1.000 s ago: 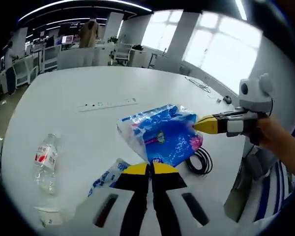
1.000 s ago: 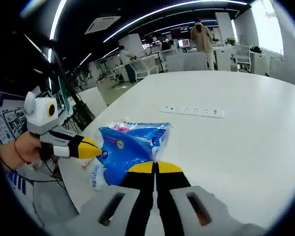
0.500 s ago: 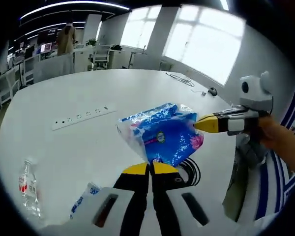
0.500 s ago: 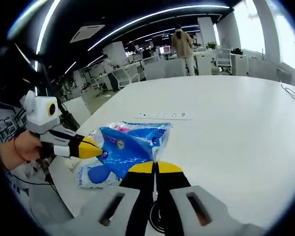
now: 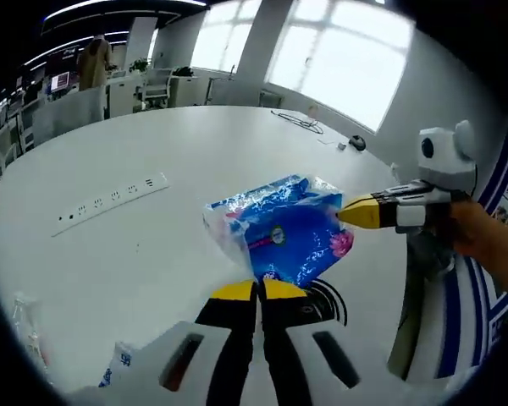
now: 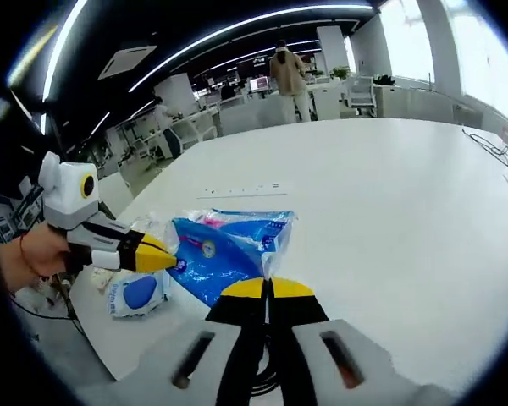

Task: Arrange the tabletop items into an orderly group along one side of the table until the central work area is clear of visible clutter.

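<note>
A blue plastic packet [image 5: 279,233] hangs above the white table, held from two sides. In the left gripper view my left gripper [image 5: 260,290] is shut on its near lower edge. My right gripper [image 5: 349,211] comes in from the right, shut on the packet's right corner. In the right gripper view the same packet [image 6: 224,249] sits just past my right gripper [image 6: 268,288], with my left gripper [image 6: 165,254] pinching its left end. A small blue-and-white pack [image 6: 135,292] lies on the table below. A clear water bottle [image 5: 25,326] lies at the far left.
A white power strip [image 5: 110,196] lies across the table [image 5: 195,161], also seen as the strip [image 6: 241,189]. A black cable coil [image 5: 330,296] sits under the packet near the table edge. A thin cable [image 5: 300,123] and a mouse [image 5: 356,144] lie far off. People stand at distant desks.
Both views have swung along the table while both grippers keep their hold on the blue packet. The water bottle now sits at the left view's edge, and the small pack shows lower left.
</note>
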`<state>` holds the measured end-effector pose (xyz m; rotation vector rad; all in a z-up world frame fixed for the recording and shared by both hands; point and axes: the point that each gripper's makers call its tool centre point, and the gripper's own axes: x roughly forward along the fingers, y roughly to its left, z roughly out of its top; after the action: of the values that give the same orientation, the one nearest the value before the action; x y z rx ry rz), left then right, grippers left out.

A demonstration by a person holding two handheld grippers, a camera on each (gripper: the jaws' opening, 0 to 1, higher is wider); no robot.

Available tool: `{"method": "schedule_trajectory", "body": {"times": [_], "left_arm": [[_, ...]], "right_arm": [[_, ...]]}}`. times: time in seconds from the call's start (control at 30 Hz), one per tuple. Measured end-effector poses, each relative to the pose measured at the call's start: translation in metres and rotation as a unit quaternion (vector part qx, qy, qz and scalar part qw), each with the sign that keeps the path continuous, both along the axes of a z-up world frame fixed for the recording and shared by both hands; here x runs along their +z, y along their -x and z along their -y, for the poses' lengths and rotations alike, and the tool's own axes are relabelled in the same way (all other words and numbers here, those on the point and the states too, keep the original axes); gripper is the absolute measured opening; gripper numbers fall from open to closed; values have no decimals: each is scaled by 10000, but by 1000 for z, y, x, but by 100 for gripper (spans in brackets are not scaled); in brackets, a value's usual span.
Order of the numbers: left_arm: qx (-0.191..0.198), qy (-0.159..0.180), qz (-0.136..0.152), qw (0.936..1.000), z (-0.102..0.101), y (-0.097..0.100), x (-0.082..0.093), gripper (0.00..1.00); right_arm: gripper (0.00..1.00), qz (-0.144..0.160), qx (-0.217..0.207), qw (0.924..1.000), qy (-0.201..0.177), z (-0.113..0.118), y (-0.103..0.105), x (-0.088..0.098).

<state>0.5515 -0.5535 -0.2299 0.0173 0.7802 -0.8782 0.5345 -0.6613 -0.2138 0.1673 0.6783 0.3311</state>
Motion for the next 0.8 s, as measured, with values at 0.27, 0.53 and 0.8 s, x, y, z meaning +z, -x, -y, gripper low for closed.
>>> {"method": "schedule_trajectory", "body": {"times": [0.27,0.53,0.8], "left_arm": [[-40,-70,-133,9999,17,-12,-28,0],[2,-74,-281,9996,30,-18,-55,0],[20,-115,-457,9989,35,-21,-80,0]], "right_arm": [[0,-162,-136,9998,-35,18,-13,-29],[0,-264,-136,9995,83,31,-29,-52],[0,-388,-72,9991,149,36,-38,-78]]}}
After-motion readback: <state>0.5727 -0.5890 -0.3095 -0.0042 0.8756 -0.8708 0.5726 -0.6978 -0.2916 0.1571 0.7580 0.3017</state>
